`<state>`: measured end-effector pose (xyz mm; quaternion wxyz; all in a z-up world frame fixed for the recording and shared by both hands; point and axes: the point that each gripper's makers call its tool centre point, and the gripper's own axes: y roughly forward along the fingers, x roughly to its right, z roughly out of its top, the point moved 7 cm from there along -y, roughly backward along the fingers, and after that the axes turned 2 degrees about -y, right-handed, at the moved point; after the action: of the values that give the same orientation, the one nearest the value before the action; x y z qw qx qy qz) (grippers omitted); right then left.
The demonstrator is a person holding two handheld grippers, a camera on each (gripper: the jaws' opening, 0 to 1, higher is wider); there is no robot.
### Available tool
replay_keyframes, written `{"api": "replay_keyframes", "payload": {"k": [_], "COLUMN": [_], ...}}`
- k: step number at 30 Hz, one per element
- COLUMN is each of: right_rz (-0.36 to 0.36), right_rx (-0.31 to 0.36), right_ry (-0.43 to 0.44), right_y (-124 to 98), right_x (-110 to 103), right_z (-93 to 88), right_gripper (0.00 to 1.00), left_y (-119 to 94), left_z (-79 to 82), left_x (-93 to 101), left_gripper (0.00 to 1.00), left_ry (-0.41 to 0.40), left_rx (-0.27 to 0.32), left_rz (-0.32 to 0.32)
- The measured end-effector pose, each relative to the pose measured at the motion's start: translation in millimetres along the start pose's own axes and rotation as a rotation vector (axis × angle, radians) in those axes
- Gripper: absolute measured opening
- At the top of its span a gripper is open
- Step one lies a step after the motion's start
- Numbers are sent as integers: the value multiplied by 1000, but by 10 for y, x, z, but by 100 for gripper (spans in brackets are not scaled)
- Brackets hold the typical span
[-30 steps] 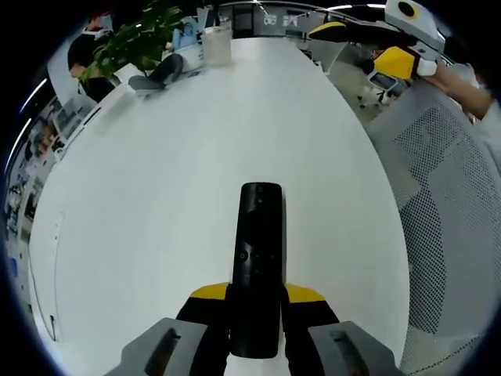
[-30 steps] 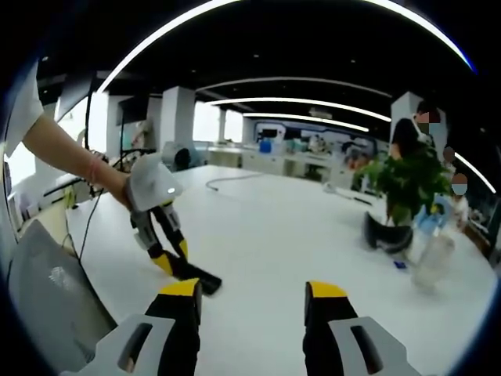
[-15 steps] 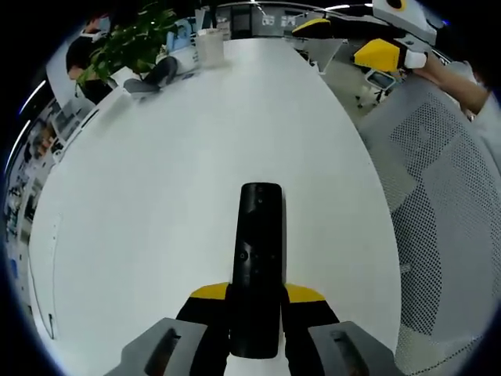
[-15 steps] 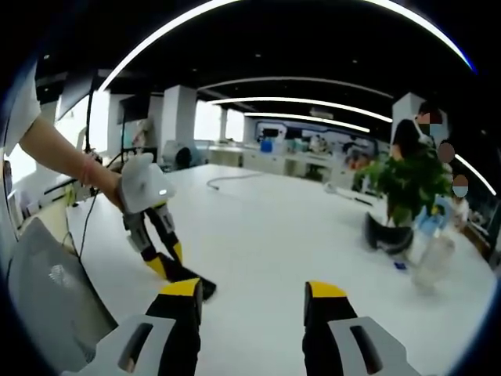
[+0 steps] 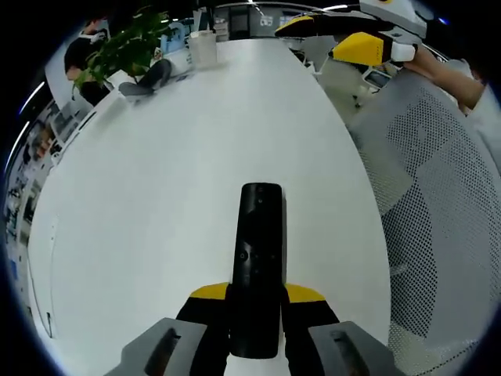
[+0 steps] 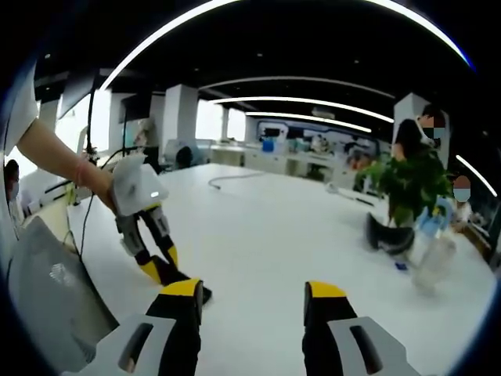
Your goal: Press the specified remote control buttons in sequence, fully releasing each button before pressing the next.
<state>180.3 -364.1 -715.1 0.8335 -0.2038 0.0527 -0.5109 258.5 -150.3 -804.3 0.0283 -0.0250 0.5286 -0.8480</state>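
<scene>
Remote (image 5: pixel 260 258) stays clamped in my left tongs (image 5: pixel 258 313).
My right tongs (image 6: pixel 253 301), open, drift nearer; no button pressed yet.

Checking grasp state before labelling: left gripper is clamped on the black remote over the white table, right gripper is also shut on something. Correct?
Not quite. The left gripper is shut on the black remote above the white table, as the left gripper view shows. But the right gripper is open and empty: the right gripper view shows its yellow-tipped jaws apart with bare table between them.
</scene>
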Motion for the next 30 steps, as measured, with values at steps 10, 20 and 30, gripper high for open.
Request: {"api": "replay_keyframes", "payload": {"k": [10, 20, 30], "right_rz": [7, 9, 13], "right_rx": [-5, -8, -13], "right_ry": [-6, -13, -15], "right_y": [7, 7, 10], "right_x": [-9, -14, -23], "right_z": [-2, -4, -9], "right_gripper": [49, 49, 49], "left_y": [-4, -3, -3], "left_z": [-10, -11, -22], "left_x": [122, 204, 282], "left_gripper": [24, 24, 24], "left_ry": [4, 5, -10], "left_rx": [9, 11, 23], "left_rz": [-5, -6, -3]}}
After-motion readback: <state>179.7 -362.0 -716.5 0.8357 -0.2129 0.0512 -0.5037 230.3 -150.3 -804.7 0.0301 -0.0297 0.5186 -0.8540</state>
